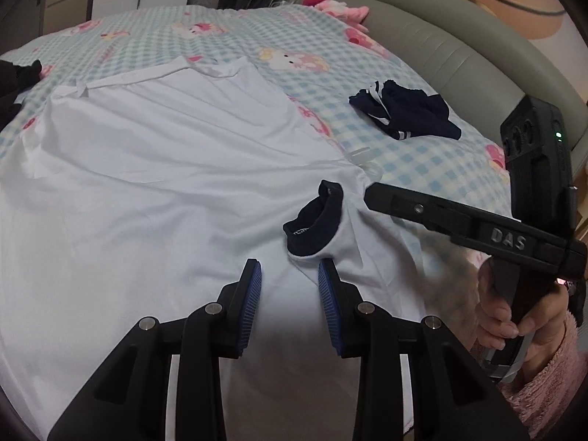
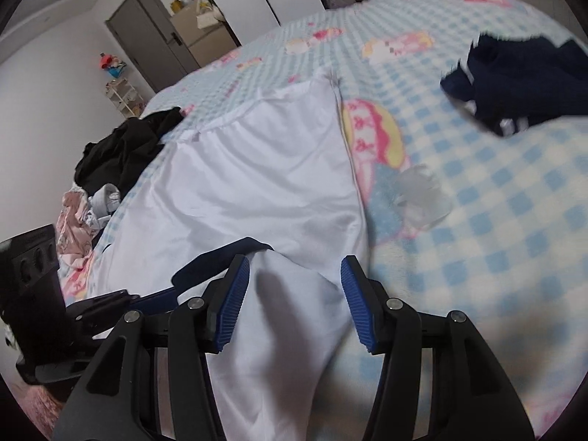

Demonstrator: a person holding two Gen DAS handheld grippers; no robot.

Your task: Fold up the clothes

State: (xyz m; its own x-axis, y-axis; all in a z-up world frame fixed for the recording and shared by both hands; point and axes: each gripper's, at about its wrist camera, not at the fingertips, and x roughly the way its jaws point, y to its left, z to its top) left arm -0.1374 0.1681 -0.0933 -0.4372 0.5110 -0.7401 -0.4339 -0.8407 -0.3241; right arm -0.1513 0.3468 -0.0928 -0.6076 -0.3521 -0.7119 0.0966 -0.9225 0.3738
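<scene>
White shirt: one, spread flat on the bed, its navy collar nearest the claws.
Left claw: released, jaws apart above the shirt just short of the collar.
Right claw: released, straddling a raised fold of the shirt's shoulder, gripping nothing.
Navy garment: one, crumpled, well apart from the shirt.
Other clothes: one black heap and one pinkish pile at the bed's edge.
Clear object: one, blurred, perhaps a hair clip, beside the shirt.
</scene>
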